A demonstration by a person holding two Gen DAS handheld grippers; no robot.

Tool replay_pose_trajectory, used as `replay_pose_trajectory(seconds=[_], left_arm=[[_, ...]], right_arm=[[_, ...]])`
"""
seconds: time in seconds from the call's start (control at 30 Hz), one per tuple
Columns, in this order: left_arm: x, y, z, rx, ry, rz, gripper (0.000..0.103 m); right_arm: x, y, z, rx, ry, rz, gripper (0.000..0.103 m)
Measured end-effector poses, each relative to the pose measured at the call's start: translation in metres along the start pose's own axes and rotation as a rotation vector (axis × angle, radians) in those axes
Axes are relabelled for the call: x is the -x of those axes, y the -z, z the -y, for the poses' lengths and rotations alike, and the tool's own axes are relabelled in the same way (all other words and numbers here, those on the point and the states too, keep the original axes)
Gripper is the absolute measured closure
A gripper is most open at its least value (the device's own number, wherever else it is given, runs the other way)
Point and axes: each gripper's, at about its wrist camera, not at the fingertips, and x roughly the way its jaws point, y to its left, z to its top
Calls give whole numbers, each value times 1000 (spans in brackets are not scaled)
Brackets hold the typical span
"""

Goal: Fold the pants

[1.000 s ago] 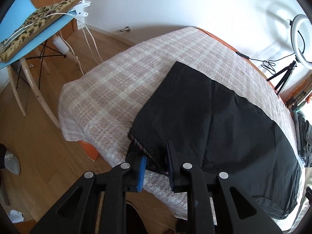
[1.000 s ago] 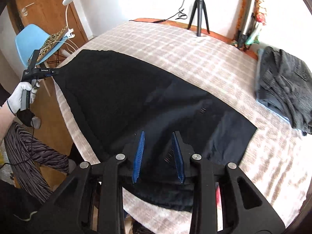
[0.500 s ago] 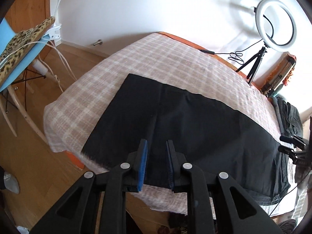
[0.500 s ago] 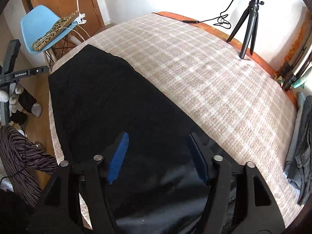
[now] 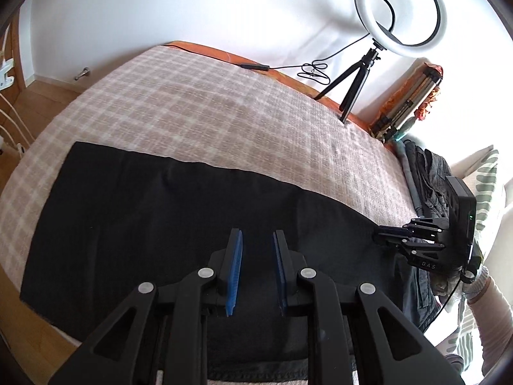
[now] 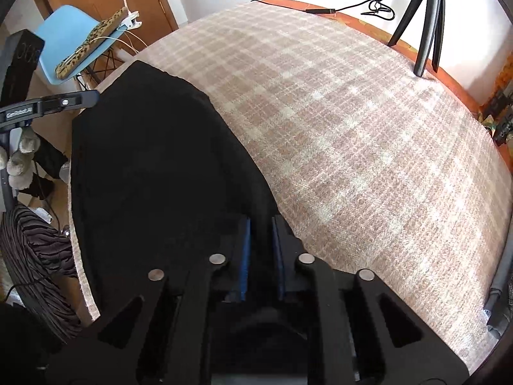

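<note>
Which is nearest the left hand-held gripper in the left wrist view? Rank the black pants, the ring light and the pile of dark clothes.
1. Black pants: directly beneath the left hand-held gripper.
2. Pile of dark clothes: right bed edge.
3. Ring light: far right, by the wall.

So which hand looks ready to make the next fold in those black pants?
Probably the right hand-held gripper: it is shut on the black pants at one end. The left hand-held gripper hangs above them, holding nothing.

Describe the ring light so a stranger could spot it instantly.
Look along the far edge of the bed's checked blanket, by the white wall. The ring light stands there on a small black tripod. It is the only glowing white circle; the tripod bundle beside it is unlit.
</note>
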Motion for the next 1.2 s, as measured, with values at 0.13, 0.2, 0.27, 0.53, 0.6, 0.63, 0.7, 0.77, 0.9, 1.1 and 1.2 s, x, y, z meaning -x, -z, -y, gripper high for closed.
replay_pose_trajectory(seconds=[0.13, 0.2, 0.27, 0.53, 0.6, 0.63, 0.7, 0.77, 0.9, 1.1, 1.2], left_arm=[[-25, -5, 19, -20, 28, -47, 87], [-26, -10, 31, -39, 49, -44, 87], [-21, -18, 48, -76, 54, -4, 87], [-52, -12, 78, -176, 73, -81, 87], [-67, 2, 71, -174, 47, -138, 87], [-74, 9, 66, -171, 34, -164, 87], [-79, 21, 56, -157, 33, -188, 87], [-74, 29, 51, -161, 43, -172, 87], [-64, 34, 46, -177, 50, -160, 87], [-55, 38, 38, -182, 61, -158, 87], [-46, 39, 36, -207, 36, -139, 87]], right_arm=[[15, 12, -29, 70, 117, 47, 96], [19, 24, -57, 164, 213, 81, 96], [17, 36, -80, 229, 286, 98, 96], [-5, 70, -122, 426, 427, 89, 96], [-1, 69, -118, 415, 379, 74, 94], [2, 67, -114, 400, 338, 70, 89], [19, 59, -98, 323, 193, 73, 85], [32, 46, -77, 211, 48, 84, 73], [34, 12, -33, 26, -131, 83, 66], [-18, -8, -24, -36, -199, -58, 64], [-27, -9, -32, -31, -207, -63, 60]])
